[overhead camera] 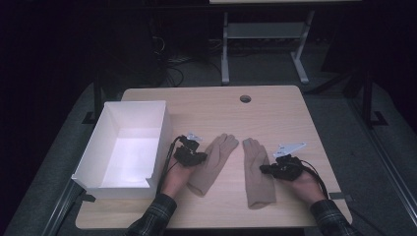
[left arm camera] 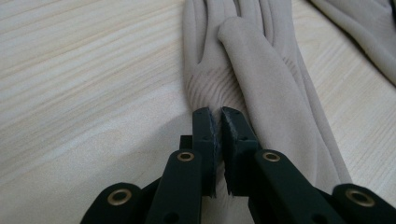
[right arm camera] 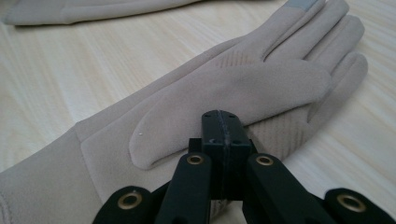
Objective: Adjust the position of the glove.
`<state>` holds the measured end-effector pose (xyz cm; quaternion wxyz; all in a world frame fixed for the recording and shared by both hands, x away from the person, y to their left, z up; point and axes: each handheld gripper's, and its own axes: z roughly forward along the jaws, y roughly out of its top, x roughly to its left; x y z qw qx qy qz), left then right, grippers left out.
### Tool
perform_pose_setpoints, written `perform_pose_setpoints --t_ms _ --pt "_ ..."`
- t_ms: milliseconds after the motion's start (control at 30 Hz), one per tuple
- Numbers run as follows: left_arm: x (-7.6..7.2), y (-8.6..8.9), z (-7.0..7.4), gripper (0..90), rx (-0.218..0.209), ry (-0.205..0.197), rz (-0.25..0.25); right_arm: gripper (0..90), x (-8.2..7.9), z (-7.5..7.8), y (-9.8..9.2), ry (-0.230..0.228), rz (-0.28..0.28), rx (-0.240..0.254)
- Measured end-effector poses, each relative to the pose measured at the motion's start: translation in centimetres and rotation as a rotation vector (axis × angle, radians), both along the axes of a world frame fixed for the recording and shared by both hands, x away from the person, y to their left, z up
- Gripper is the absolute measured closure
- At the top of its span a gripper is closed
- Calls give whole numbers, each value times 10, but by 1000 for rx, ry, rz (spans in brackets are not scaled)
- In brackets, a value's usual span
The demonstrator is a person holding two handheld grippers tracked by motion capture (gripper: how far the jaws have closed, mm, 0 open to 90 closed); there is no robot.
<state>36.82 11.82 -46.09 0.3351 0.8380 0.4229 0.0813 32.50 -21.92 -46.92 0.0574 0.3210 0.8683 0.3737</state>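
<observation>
Two beige gloves lie flat on the wooden table (overhead camera: pixel 275 113). The left glove (overhead camera: pixel 216 160) (left arm camera: pixel 266 70) points its fingers away from the person. My left gripper (overhead camera: pixel 199 157) (left arm camera: pixel 218 114) has its tips at this glove's ribbed palm edge, jaws nearly together with a thin slit; I cannot tell whether fabric is caught. The right glove (overhead camera: pixel 258 179) (right arm camera: pixel 224 88) lies palm up with its thumb folded across. My right gripper (overhead camera: pixel 264 168) (right arm camera: pixel 220 116) is shut, its tips at that thumb's lower edge with nothing between them.
An open white box (overhead camera: pixel 93 147) stands at the table's left side, close to the left hand. A round cable hole (overhead camera: pixel 245 98) sits near the far edge. A desk frame (overhead camera: pixel 265 34) stands on the floor beyond the table.
</observation>
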Motion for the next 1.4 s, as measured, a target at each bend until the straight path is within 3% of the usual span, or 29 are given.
perform_pose_setpoints --t_ms 233,400,467,600,900,1133,1400 --pt "0 0 0 843 0 0 -1 899 -3 1 10 -3 29 -1" --pt "0 0 1 845 7 -9 -16 899 -5 9 -1 -24 15 20" --pt "0 0 2 849 -29 -1 -16 899 -6 9 -6 -25 7 14" --pt "-2 0 7 851 -51 -2 -26 899 -8 7 -14 -19 8 2" --pt "-11 -2 25 850 -198 41 -60 899 -11 2 -18 21 27 -26" --pt "-17 -9 34 850 -261 44 -97 899 -11 2 -13 44 50 -16" --pt "-21 -15 41 850 -302 17 -119 899 -13 1 -3 48 87 -3"
